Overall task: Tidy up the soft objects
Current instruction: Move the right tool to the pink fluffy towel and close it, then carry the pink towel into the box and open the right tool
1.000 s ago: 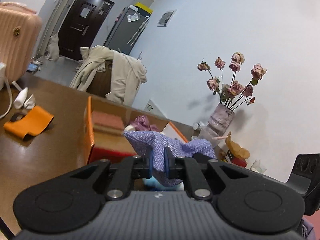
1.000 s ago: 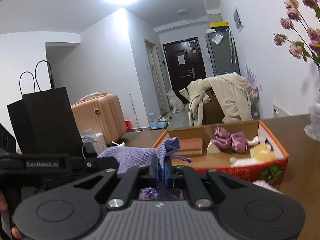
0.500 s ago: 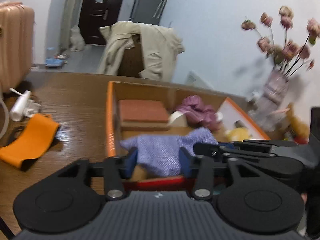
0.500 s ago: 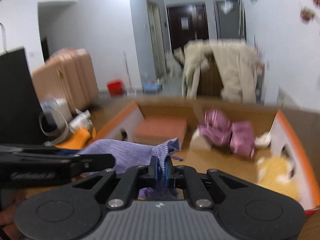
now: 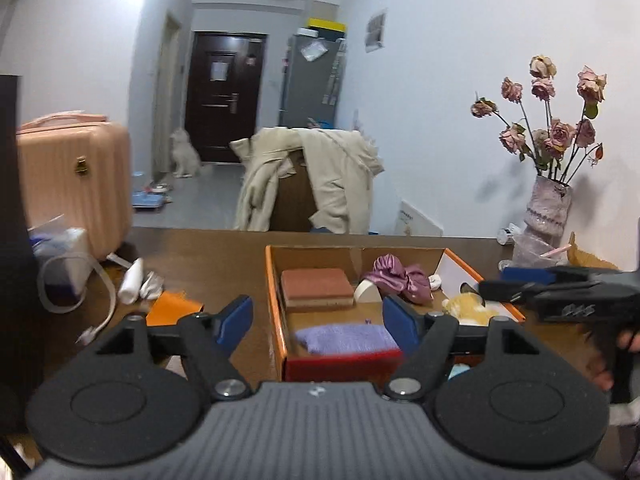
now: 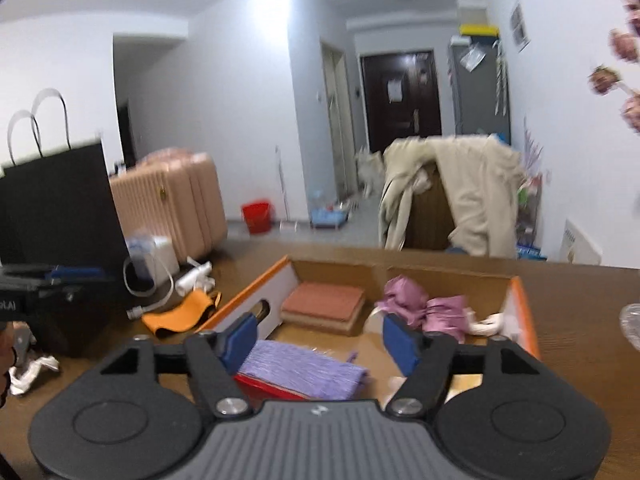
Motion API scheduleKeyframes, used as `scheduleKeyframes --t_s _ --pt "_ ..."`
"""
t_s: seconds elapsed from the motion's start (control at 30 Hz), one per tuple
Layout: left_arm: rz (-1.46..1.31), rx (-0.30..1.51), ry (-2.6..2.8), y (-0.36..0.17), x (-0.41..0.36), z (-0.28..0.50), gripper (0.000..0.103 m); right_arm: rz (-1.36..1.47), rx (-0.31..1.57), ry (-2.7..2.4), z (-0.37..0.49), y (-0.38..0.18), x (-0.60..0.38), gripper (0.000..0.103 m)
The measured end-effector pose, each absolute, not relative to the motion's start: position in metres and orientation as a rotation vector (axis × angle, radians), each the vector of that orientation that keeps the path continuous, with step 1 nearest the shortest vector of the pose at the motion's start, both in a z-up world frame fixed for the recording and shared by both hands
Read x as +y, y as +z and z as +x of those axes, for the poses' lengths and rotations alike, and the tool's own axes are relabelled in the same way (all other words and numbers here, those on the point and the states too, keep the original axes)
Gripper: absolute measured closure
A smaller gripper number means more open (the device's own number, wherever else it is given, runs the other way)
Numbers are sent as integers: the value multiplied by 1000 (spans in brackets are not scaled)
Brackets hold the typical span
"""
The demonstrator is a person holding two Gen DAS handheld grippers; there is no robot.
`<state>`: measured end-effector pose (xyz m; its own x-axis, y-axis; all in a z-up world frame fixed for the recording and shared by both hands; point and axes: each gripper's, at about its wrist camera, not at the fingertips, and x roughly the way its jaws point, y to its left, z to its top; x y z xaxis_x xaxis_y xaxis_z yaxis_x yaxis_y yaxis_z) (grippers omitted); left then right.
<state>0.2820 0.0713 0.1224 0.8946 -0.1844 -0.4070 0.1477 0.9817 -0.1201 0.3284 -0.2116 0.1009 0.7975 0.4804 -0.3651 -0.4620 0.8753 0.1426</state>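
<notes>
A purple knitted cloth (image 5: 346,338) lies flat in the near end of the orange cardboard box (image 5: 274,300); it also shows in the right wrist view (image 6: 300,372). My left gripper (image 5: 316,318) is open and empty just in front of the box. My right gripper (image 6: 320,338) is open and empty above the box's near edge (image 6: 240,304). The box also holds a brown sponge block (image 5: 316,286), a pink satin pouch (image 5: 396,276) and a yellow plush toy (image 5: 466,306). The right gripper shows at the right edge of the left wrist view (image 5: 560,288).
An orange cloth (image 5: 170,306) lies on the brown table left of the box, with white bottles (image 5: 134,280) and a cable nearby. A vase of dried roses (image 5: 548,208) stands at the right. A black paper bag (image 6: 60,208) and a pink suitcase (image 5: 72,176) are at the left.
Both grippers let go of the purple cloth and opened wide. The cloth dropped into the near end of the box. Both grippers pulled back and levelled.
</notes>
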Motion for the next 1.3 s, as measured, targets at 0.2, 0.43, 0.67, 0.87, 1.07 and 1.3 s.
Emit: scheduleKeyframes --t_s 0.2,0.43,0.67,0.87,1.07,1.3 --pt "-102 438 -140 103 35 229 25 28 393 509 283 99 -257 28" --pt "-207 528 -151 54 17 198 25 40 520 395 262 46 -291 29" --pt "-172 563 -306 42 -14 214 25 144 596 327 264 3 -294 33" --pt "-192 572 -441 27 -18 228 25 228 616 254 274 -10 -278 72" --pt "-252 608 -539 17 -11 218 27 -13 546 33 217 13 -269 74" --pt "-298 635 -615 9 -3 198 26 -29 639 425 140 17 -234 73"
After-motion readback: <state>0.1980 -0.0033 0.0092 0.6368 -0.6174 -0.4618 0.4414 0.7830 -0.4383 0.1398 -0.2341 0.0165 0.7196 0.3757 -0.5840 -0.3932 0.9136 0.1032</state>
